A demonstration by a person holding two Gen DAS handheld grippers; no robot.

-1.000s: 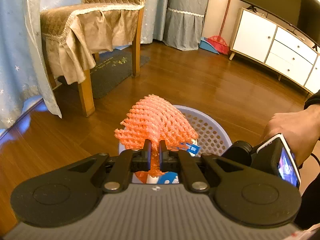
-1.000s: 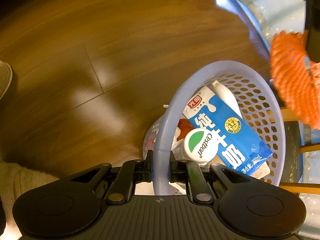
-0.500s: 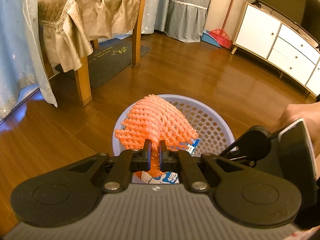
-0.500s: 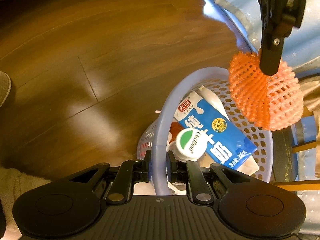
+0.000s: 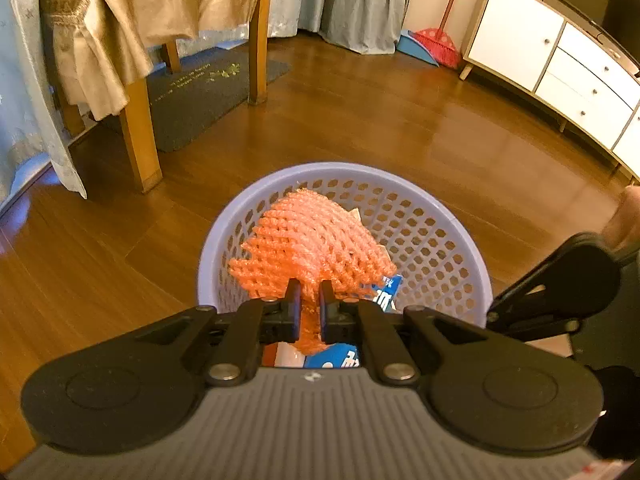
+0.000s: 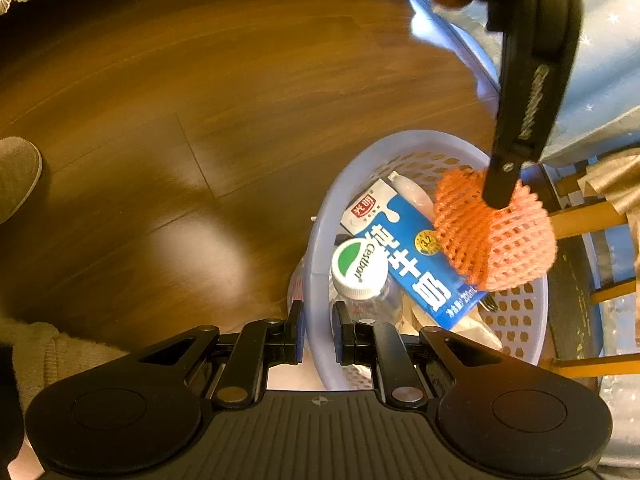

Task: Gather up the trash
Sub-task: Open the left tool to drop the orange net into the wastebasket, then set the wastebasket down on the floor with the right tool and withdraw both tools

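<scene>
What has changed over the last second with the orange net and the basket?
The left gripper has carried the orange foam net down from above the near rim to hang inside the mouth of the lavender basket, over the blue milk carton. Nothing was let go: the left gripper stays shut on the net, the right gripper stays shut on the basket rim, and the carton and capped bottle lie as before.

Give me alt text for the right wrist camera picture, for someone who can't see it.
The right gripper is shut on the rim of a lavender basket holding a blue milk carton and a capped plastic bottle. Above it, the left gripper pinches an orange foam net over the basket, with wooden floor around.
</scene>
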